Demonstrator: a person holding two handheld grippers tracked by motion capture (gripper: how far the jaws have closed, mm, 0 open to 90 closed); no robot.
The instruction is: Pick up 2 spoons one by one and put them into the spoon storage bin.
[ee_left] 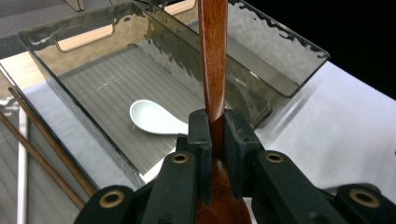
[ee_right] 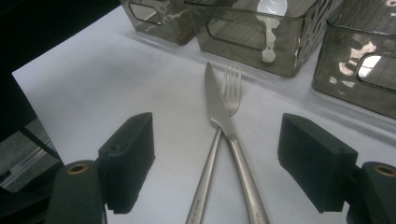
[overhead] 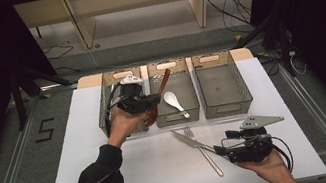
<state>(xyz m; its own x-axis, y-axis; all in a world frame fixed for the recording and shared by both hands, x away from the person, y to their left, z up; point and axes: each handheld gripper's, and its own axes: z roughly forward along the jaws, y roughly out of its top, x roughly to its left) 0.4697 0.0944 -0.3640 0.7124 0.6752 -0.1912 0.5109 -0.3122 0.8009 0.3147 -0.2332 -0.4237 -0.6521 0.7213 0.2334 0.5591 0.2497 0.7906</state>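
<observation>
A brown wooden spoon (overhead: 161,90) (ee_left: 213,60) is clamped in my left gripper (overhead: 149,108) (ee_left: 214,133), which is shut on its handle just above the bowl. It hangs tilted over the near end of the middle tray (overhead: 186,87) (ee_left: 88,35), where a white ceramic spoon (overhead: 174,102) (ee_left: 156,117) lies. A steel knife (overhead: 191,140) (ee_right: 223,112) and a fork (overhead: 204,152) (ee_right: 229,86) lie crossed on the white mat. My right gripper (overhead: 218,151) (ee_right: 224,168) stands open, low over their handles at the front right.
Three smoky clear trays stand side by side at the back of the mat. The left tray (overhead: 103,107) holds brown chopsticks (ee_left: 42,154). The right tray (overhead: 223,83) (ee_right: 359,65) has nothing in it. The white mat (overhead: 91,155) stretches to the table's front.
</observation>
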